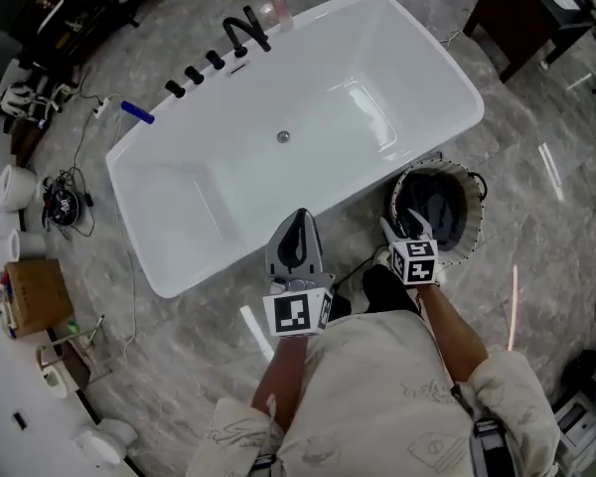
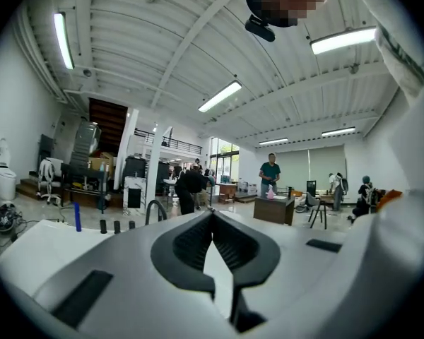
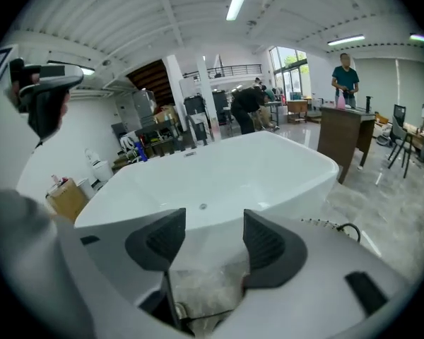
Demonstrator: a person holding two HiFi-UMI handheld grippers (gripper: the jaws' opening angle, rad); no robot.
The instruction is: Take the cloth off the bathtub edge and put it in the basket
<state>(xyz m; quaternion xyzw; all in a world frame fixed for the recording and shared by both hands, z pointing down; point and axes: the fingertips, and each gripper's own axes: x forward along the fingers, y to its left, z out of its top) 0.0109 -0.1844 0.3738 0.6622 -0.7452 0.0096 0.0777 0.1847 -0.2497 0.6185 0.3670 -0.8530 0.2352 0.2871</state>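
A dark grey cloth (image 1: 434, 212) lies bunched inside the round wire basket (image 1: 474, 193), which stands on the floor by the near right corner of the white bathtub (image 1: 278, 167). No cloth shows on the tub's rim. My right gripper (image 1: 405, 229) hangs at the basket's near left rim, open, with nothing between its pads (image 3: 213, 224); the basket's rim (image 3: 324, 227) shows at the right of its view. My left gripper (image 1: 299, 215) is shut and empty, its tips over the tub's near edge. In the left gripper view that gripper (image 2: 212, 213) points level across the tub into the hall.
A black faucet (image 1: 243, 30), several black knobs (image 1: 194, 75), a blue stick (image 1: 136, 113) and a soap bottle (image 1: 275, 2) sit on the tub's far rim. A cardboard box (image 1: 38, 294) and cables lie left; a dark desk (image 1: 521, 8) stands far right. People stand in the background.
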